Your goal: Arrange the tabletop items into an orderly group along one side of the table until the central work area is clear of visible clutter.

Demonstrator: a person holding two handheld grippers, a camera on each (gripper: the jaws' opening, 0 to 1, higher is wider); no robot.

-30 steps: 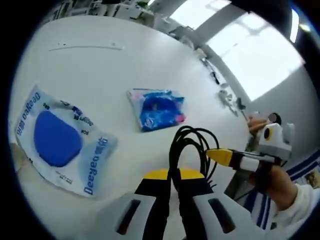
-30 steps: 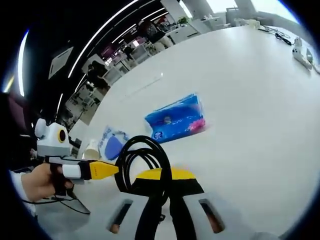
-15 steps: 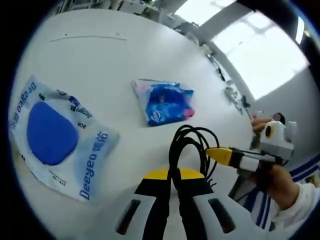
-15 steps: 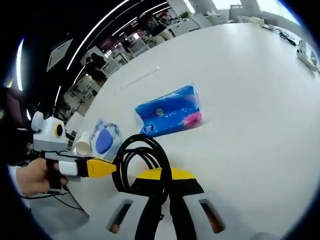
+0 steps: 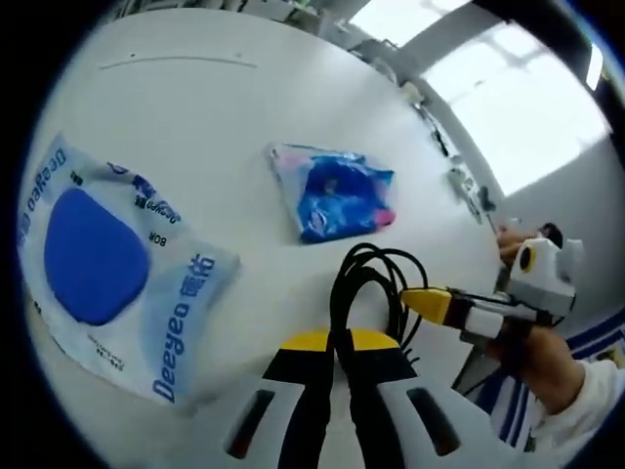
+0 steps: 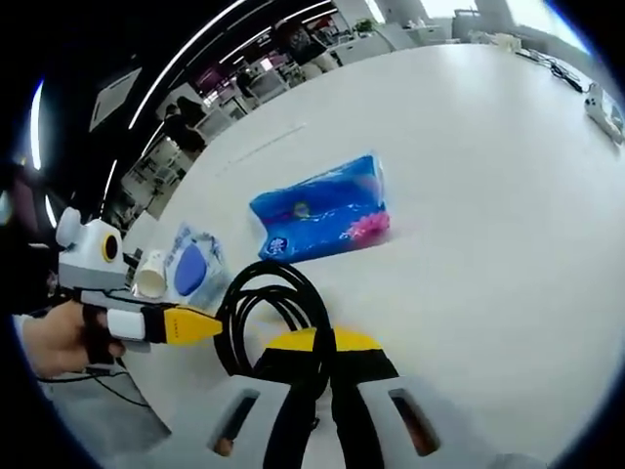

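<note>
- my left gripper (image 5: 337, 366) has its jaws pressed on a coiled black cable (image 5: 371, 283); the loop stands up just ahead of my tips.
- my right gripper (image 6: 322, 366) pinches the same cable, its loop bulging left of those jaws.
- each gripper comes into the other's view, so i hold the coil between both, above the white table (image 5: 215, 127).
- the blue tissue pack (image 5: 337, 191) lies ahead, mid-table; in the right gripper view its long axis runs left-right across my line.
- the larger blue-and-white pouch (image 5: 103, 264) lies left of my left jaws, nearer that table edge, long axis slanting.
- a white cup (image 6: 151, 276) lies tipped beside that pouch.
- my judgement: the coil should go down beside the pouch; the left gripper is nearer.
</note>
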